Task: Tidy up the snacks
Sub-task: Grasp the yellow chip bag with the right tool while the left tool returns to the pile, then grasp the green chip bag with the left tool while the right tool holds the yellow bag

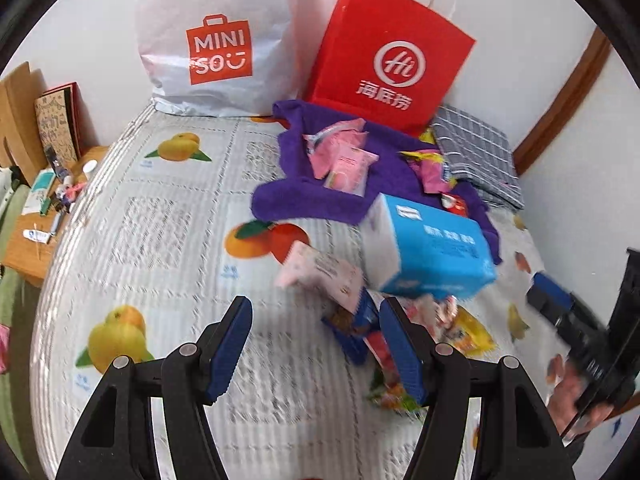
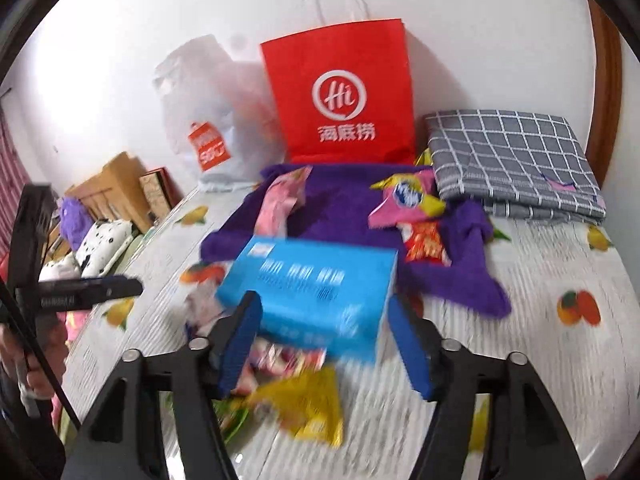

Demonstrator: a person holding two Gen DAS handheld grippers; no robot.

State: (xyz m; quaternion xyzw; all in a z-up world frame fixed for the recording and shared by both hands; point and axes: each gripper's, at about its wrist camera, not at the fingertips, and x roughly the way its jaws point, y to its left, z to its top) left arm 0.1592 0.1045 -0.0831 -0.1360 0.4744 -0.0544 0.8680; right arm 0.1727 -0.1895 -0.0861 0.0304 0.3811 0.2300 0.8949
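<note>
Snack sorting: early stage, both hand-held grippers empty.

Left wrist view: I see my left hand-held gripper [image 1: 316, 350] spread wide over the bed [image 1: 168, 208], holding nothing. Snack packets [image 1: 348, 160] lie loose on a purple towel [image 1: 288, 196], more beside a blue box [image 1: 432, 248]. A white bag [image 1: 216, 36] reads "MINISO".

Right wrist view: my right hand-held gripper [image 2: 326, 346] is wide, with the box between its fingers, apparently untouched. The red bag [image 2: 344, 92] reads "Hi". I judge most sorting remains.
</note>
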